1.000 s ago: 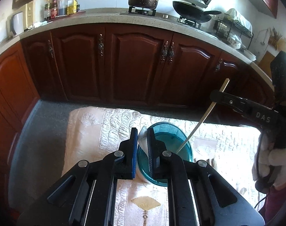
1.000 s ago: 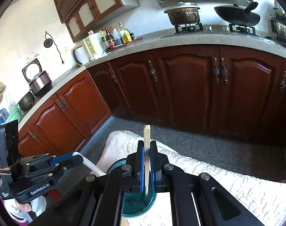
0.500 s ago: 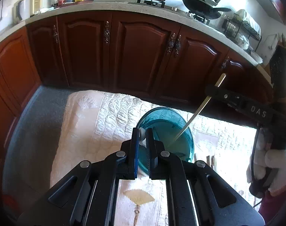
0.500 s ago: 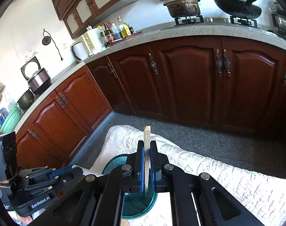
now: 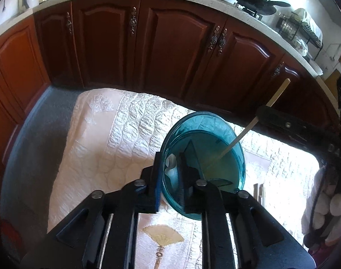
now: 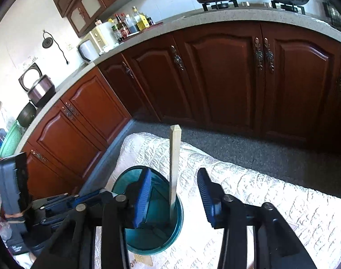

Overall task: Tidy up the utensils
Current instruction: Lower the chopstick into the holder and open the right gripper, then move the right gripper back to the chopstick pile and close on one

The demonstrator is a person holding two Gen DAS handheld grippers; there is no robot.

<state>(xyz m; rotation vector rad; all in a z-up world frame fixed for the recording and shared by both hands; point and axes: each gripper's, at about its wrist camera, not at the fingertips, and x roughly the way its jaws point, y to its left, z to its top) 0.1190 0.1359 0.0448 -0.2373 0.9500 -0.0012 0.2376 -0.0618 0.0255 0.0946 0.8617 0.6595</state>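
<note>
Both grippers sank toward the bowl (image 5: 215,134). Right gripper (image 6: 175,192) is opening, freeing the chopstick (image 6: 175,157) inside it; left gripper (image 5: 170,168), also opening, straddles its rim around a spoon (image 5: 171,160).

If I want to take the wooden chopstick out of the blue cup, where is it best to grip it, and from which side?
Grip the chopstick on its upper part, which stands clear above the rim of the blue cup. It leans against the rim with its lower end inside, so come from above and close the fingers on its flat sides, then lift along its length. The right gripper is opening around it now.
</note>
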